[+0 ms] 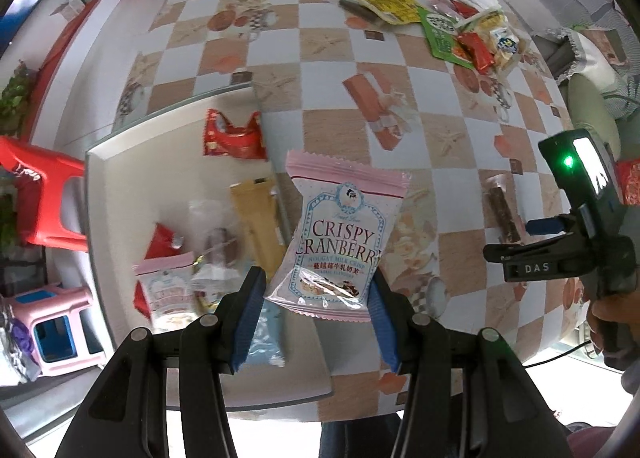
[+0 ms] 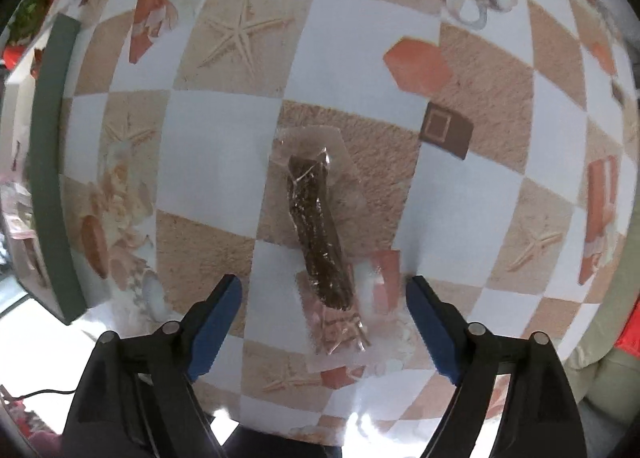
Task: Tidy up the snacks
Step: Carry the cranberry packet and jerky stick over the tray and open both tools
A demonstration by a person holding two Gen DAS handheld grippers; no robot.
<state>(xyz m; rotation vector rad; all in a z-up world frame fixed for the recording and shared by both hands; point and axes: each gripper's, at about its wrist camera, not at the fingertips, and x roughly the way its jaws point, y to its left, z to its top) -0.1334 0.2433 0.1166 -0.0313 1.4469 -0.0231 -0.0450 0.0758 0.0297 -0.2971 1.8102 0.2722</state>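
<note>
In the left wrist view, the left hand-held gripper (image 1: 316,298) pinches a pink packet of crispy cranberry nougat (image 1: 340,238) by its lower corners, one blue pad on each side, and the packet hangs clear above the desk (image 1: 340,70). Just below and behind it lies a shallow white tray (image 1: 120,162) at the desk's near left part, holding a second pink packet (image 1: 170,290), a pale blue packet (image 1: 264,338), a tan stick packet (image 1: 258,226), a clear-wrapped brown sweet (image 1: 222,246) and a red wrapper (image 1: 232,134). To the right, a clear-wrapped dark bar (image 1: 505,214) lies on the checked cloth, apart from the tray. At the far right side of the desk sits a loose heap of snacks (image 1: 460,30), yellow, green, red and white.

In the right wrist view, the right hand-held gripper (image 2: 324,322) points down over the dark bar (image 2: 320,230). Its jaws stand spread, both pads clear of the wrapper, whose near end lies between them. The bar rests flat on the desk (image 2: 208,162), and the tray's edge (image 2: 52,162) shows at far left.
</note>
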